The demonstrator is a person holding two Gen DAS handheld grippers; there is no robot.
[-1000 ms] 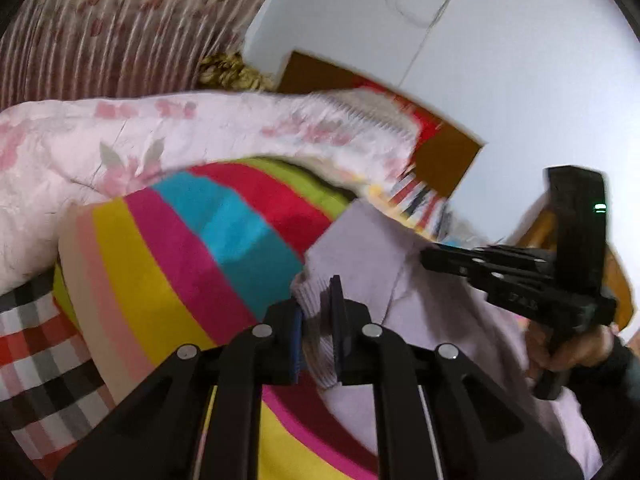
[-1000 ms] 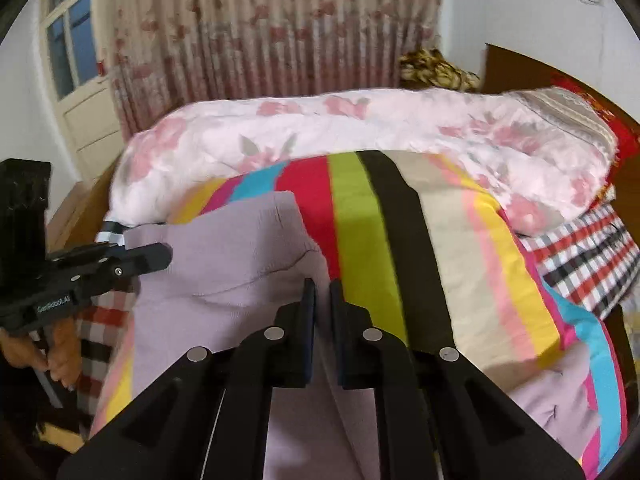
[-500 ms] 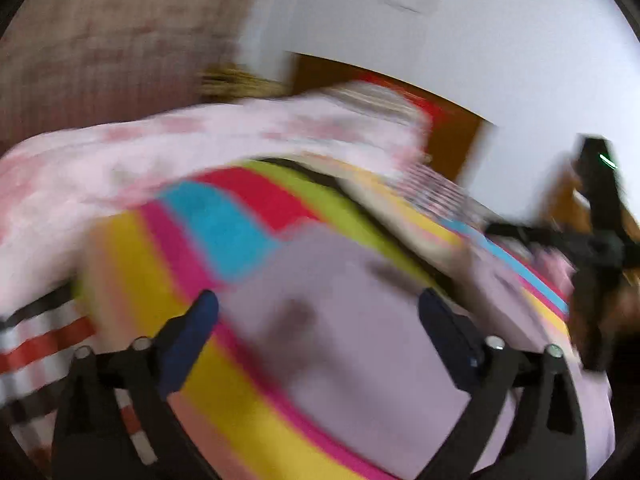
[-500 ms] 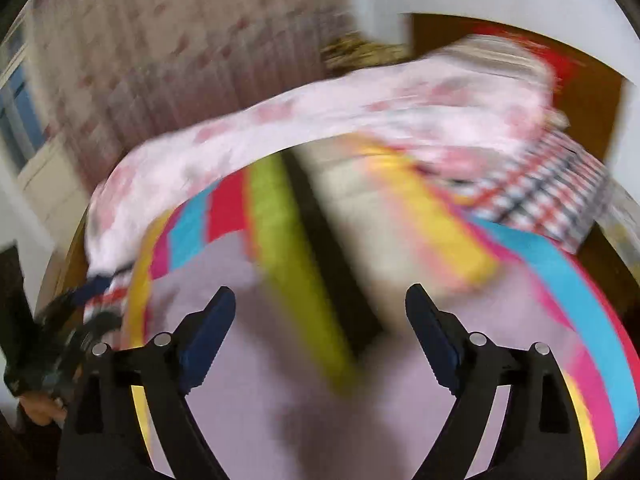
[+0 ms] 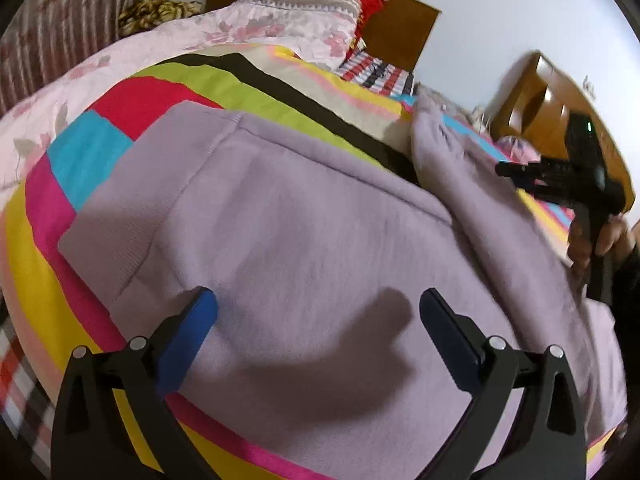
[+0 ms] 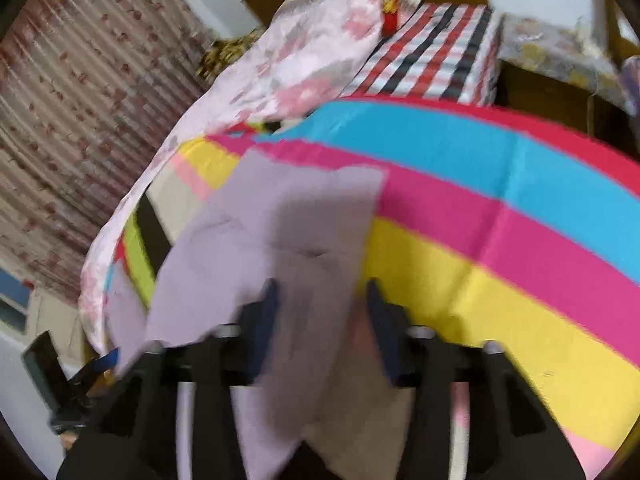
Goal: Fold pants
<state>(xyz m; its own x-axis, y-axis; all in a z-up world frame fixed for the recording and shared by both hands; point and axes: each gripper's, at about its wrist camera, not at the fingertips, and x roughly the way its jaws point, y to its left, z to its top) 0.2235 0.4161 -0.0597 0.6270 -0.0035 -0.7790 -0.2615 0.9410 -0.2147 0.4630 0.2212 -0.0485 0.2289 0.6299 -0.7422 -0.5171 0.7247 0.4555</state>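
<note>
Lilac pants (image 5: 304,216) on striped bedspread (image 5: 60,304)

Your pants (image 5: 304,216) lie spread on the striped blanket (image 5: 224,84), folded over, one layer on another. Beyond them, at the far side, the quilt (image 5: 256,28) is bunched along the bed, with the headboard (image 5: 400,28) behind it. Your left gripper (image 5: 318,320) hangs over the near part of the pants; your right gripper (image 5: 560,176) is off to the right.
</note>
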